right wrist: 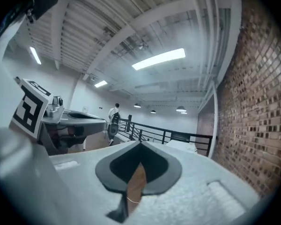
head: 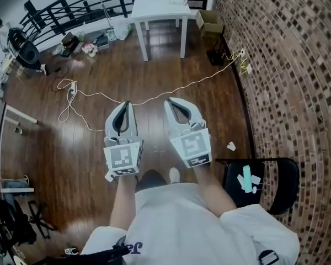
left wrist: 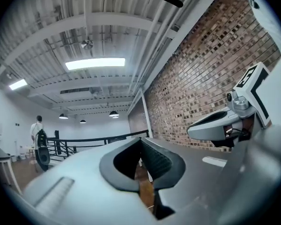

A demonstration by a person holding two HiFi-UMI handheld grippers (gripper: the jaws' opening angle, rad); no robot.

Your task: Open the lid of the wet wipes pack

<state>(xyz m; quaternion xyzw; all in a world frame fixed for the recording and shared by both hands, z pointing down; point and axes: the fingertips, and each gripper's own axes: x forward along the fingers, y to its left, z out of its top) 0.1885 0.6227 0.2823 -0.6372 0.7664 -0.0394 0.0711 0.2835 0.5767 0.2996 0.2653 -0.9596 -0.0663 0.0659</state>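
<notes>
Brick wall [head: 298,65] beside a dark wood floor [head: 171,65]
Left gripper [head: 126,104] and right gripper [head: 170,101] hang side by side over the planks, each with jaws together on nothing. A white table [head: 157,7] stands near the black railing [head: 71,7]; the wet wipes pack [head: 247,179] lies on a black chair [head: 234,187] by the brick.

left tool [head: 126,104] and right tool [head: 168,101] grey, black-and-white square markers; floor [head: 154,70] dark brown planks; right wall [head: 289,65] mottled brick; chair [head: 284,184] black.
</notes>
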